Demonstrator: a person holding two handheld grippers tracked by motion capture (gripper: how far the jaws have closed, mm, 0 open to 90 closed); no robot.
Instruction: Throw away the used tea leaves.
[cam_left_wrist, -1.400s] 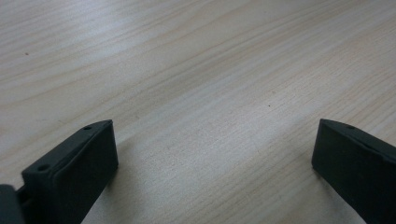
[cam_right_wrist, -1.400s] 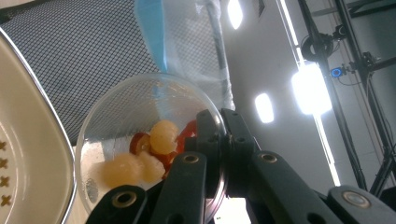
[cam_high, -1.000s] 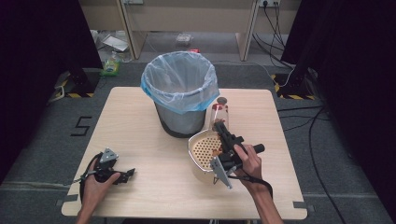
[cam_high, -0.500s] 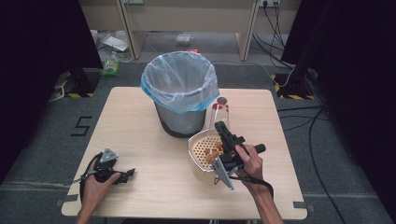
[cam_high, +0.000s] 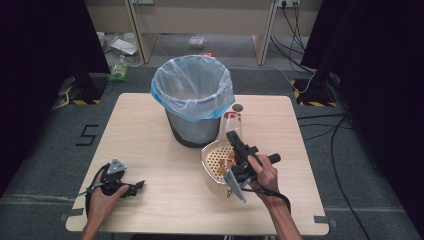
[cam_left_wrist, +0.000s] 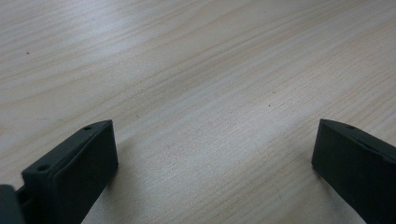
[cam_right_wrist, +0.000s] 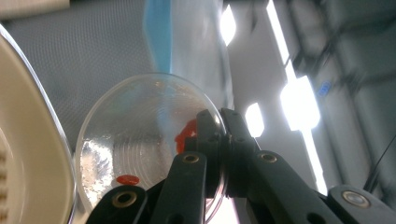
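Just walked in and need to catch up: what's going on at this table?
A person works with a gripper in each hand. The right gripper has its jaws shut on the rim of a clear cup, tipped beside the lined bin and a cream strainer bowl. The left gripper rests open on the table.

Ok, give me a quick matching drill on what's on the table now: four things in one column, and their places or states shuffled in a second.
Things:
1. clear plastic cup
2. bin
3. cream strainer bowl
4. left gripper

Places or states:
A. lined with a blue bag
B. resting on the bare wood, jaws apart
C. tipped, rim pinched by the right gripper
D. holds orange bits, in front of the bin

Pairs: 1-C, 2-A, 3-D, 4-B
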